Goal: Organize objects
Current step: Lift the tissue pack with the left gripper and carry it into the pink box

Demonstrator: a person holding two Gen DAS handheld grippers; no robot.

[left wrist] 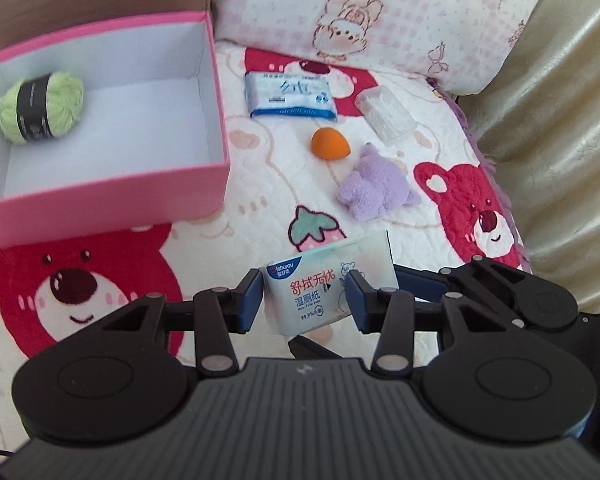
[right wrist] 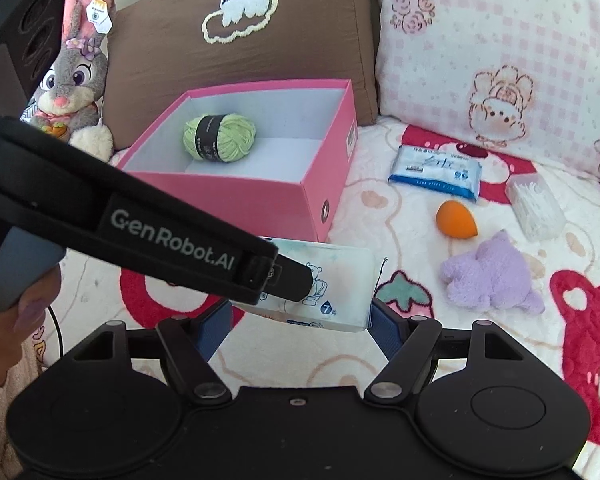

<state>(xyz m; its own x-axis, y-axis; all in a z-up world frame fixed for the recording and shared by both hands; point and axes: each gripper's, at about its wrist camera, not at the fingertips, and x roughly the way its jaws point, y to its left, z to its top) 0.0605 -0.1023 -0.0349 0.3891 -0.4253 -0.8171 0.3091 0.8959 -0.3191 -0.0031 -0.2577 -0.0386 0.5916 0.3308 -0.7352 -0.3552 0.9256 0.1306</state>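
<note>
Yarn ball (left wrist: 40, 107) sits in the pink box (left wrist: 100, 196); both left gripper (left wrist: 305, 300) and right gripper (right wrist: 298, 326) clamp the wet-wipe pack (left wrist: 324, 286) near it, four items left on the quilt (left wrist: 400, 224).

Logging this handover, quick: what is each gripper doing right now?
Left gripper: shut on the wet wipes pack, held across its width.
Right gripper: shut on the same pack's ends.
</note>
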